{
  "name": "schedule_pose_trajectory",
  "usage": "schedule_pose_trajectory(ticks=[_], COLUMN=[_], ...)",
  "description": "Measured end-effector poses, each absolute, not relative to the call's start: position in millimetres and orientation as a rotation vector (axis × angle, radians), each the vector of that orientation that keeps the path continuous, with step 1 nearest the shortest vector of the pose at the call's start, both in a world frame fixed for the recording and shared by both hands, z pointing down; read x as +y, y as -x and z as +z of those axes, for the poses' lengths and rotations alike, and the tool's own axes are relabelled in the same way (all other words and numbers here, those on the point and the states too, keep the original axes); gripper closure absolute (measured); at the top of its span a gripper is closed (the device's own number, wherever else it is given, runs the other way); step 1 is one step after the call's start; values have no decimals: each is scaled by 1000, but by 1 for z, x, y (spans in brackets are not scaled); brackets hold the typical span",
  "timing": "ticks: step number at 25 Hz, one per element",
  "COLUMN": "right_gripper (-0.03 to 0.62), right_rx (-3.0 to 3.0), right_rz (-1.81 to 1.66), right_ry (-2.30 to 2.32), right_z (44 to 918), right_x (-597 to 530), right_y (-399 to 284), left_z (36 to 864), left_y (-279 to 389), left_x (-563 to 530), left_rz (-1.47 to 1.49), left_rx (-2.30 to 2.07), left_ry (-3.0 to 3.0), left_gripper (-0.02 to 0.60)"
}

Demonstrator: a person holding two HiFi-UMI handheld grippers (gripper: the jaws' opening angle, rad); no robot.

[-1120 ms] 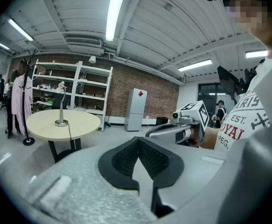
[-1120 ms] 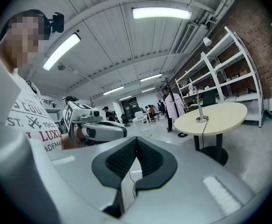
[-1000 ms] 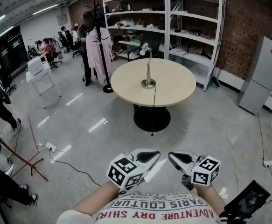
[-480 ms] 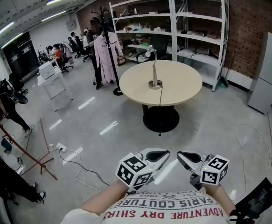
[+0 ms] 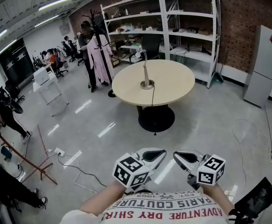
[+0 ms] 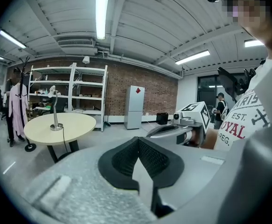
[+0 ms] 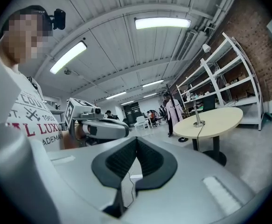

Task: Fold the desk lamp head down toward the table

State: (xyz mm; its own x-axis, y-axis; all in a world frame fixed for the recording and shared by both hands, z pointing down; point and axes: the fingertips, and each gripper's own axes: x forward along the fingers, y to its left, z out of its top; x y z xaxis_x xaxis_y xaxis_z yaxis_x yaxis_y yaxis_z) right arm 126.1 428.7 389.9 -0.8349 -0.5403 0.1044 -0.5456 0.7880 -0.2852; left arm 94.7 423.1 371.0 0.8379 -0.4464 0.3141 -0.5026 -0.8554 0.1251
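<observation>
While white shelving (image 5: 191, 13) lines the brick wall, the round table (image 5: 173, 80) stands well off across the floor, with a coat rack (image 5: 97, 50) beside it and the desk lamp (image 5: 146, 73) upright on it. A power strip (image 5: 57, 151) lies at left. The left gripper (image 5: 161, 153) and right gripper (image 5: 177, 156) are pressed closed and empty.

Print on the person's white shirt (image 5: 159, 218) reads, inverted in the head view, "EST 1962", "PARIS COUTURE" and "ADVENTURE DRY SHIR". On the same shirt, the left gripper view shows "EST.", "OYAL" and "REG."; the right gripper view shows "LUX" and "ADEMAR".
</observation>
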Motion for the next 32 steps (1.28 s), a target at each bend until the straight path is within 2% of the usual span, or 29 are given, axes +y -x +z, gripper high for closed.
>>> schedule_pose_trajectory(ticks=[14,20,32], right_gripper=[591,591,591], right_rx=[-2898,-2883,-2867], right_rz=[596,655,631], right_ry=[-862,-844,-949], right_z=[431,446,421], right_x=[351,284,142], right_y=[-92,-59,-13], left_z=[414,437,421], left_y=[-52,-16,40], left_x=[344,272,128], left_rz=[384,406,341], left_rx=[-775,-792,-753], left_ry=[-2708,-2639,-2676], left_gripper=[580,580,580])
